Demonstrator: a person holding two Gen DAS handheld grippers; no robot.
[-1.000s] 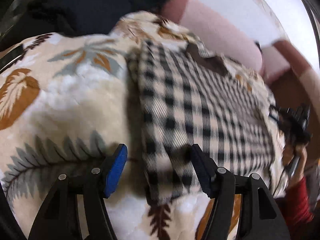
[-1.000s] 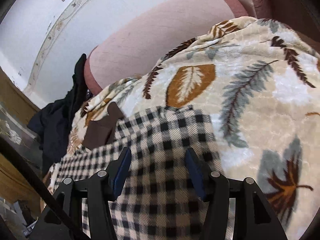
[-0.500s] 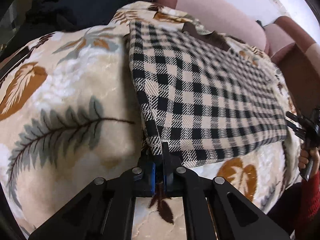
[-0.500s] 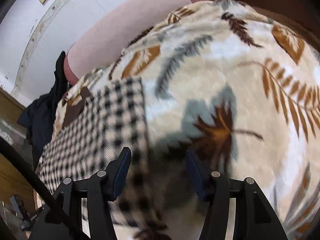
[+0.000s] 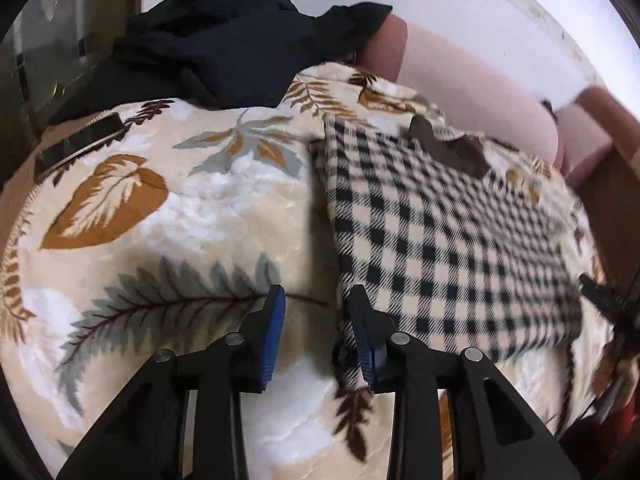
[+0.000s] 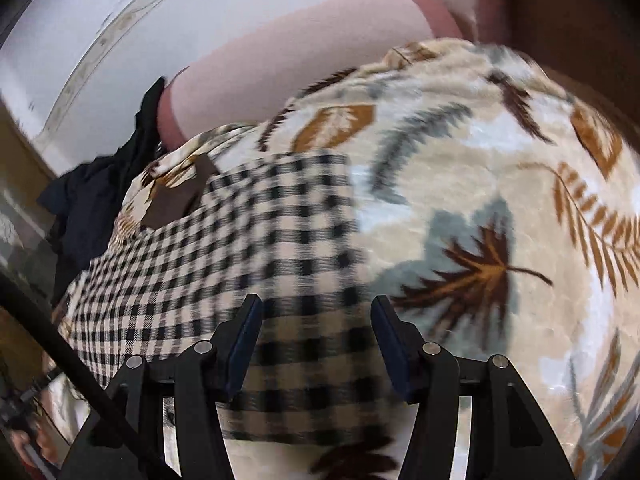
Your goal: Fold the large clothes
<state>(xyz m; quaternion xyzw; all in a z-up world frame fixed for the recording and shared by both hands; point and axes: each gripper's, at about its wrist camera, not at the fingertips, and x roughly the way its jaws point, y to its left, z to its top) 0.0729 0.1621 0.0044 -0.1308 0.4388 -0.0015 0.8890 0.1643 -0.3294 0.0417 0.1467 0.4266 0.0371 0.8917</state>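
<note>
Left wrist view: the left gripper [image 5: 316, 320] hangs over the near left corner of the checked garment [image 5: 440, 248], which lies folded into a flat rectangle on the leaf-print blanket [image 5: 160, 220].
Change, left: half a second ago these jaws were pressed together at that corner; now they are opening, and the cloth lies below them, gripped by neither pad.
Change, right: the right gripper [image 6: 316, 340] was over bare blanket half a second ago; now it is above the garment's near right corner, jaws spread wide, nothing pinched.
Meaning for the task: the corner looks released and the fold set down; judging by the tidy edges, either another fold or a finish comes next.
Garment's place: on the blanket, in front of the pink bolster [image 5: 480, 92], brown collar at the far edge.
Other things: a dark heap of clothes [image 5: 224, 48] at the blanket's far left, a phone [image 5: 78, 146] lying near it.
Containers: none in view; nothing holds the clothes but the blanket.
</note>
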